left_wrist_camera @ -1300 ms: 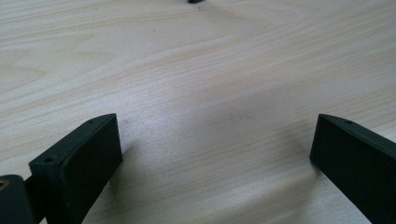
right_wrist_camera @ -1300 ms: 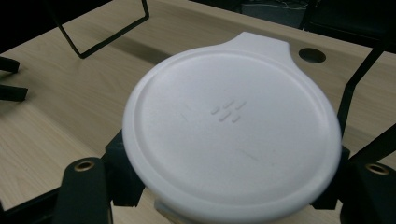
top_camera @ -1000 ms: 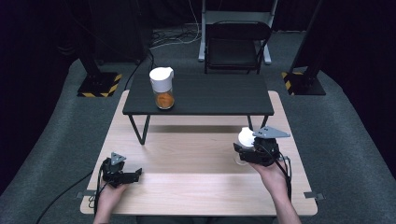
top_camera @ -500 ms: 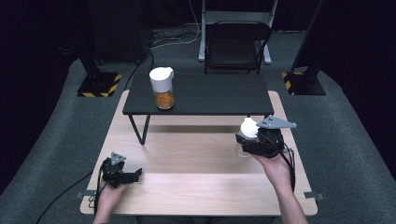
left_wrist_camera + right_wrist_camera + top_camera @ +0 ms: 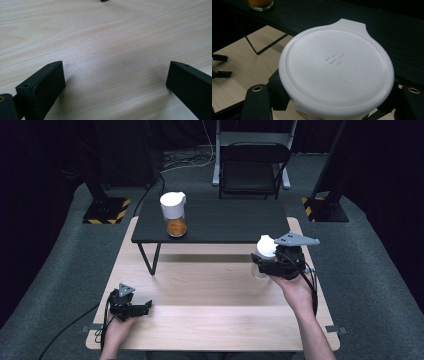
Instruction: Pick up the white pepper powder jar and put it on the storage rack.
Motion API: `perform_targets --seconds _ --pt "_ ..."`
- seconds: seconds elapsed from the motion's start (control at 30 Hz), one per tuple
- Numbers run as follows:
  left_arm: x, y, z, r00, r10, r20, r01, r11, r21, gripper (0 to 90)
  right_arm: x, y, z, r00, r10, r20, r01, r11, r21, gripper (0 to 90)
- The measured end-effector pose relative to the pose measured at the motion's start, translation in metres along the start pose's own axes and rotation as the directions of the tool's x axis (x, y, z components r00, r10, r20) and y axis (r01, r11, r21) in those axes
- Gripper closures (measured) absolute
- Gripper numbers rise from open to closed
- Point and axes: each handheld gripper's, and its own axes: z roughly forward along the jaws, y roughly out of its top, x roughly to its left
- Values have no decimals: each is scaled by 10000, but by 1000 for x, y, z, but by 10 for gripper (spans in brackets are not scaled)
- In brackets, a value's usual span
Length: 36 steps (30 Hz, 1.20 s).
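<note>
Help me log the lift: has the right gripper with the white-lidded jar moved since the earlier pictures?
Yes. The right gripper, shut on the white-lidded jar, has risen and gone away from the person, closer to the black shelf's front edge.

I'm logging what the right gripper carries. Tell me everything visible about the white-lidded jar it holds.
The white-lidded jar is a clear container under a round, matte white plastic lid with a small tab at its far edge and faint raised dashes at its centre. It stands upright, gripped by the right gripper, lifted above the wooden table beside the black shelf.
</note>
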Motion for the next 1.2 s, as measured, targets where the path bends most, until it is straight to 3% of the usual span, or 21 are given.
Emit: perform_targets --seconds 0.5,1.2 --pt "0 0 0 10000 5 3 -5 10000 2 15 -1 39 -1 9996 -253 104 254 9995 -167 295" --pt "0 0 0 10000 11 25 -11 10000 3 15 -21 83 19 9999 144 25 -143 9997 -176 295"
